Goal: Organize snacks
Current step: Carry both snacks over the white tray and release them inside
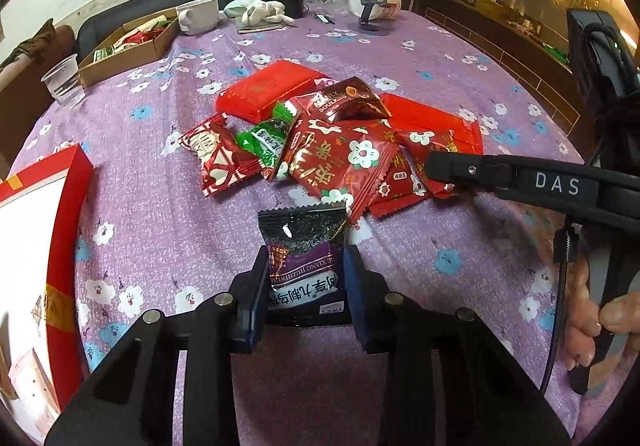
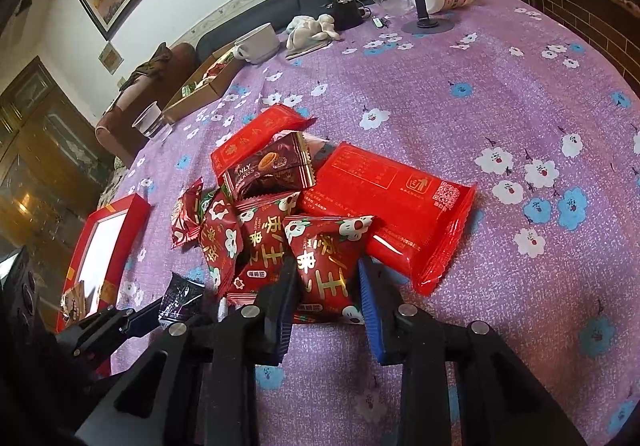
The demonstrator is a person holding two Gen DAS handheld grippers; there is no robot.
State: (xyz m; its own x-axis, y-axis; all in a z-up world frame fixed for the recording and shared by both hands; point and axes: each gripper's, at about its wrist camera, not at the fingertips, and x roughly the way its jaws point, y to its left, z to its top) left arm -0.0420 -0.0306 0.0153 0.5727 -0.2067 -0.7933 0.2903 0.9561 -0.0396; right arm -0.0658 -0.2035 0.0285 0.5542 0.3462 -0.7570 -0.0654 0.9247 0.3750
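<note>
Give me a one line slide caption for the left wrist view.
Left gripper holds a dark purple snack packet before a pile of red packets on the flowered tablecloth.

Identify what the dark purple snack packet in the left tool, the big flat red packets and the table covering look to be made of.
Dark purple snack packet: glossy plastic film, likely foil-lined; bright glare spot, crimped serrated top edge. Big flat red packets: shiny plastic wrap; glare streaks, see-through crimped end seals. Purple flowered table covering: matte and speckled, probably woven cloth or textured vinyl; cannot tell which.
</note>
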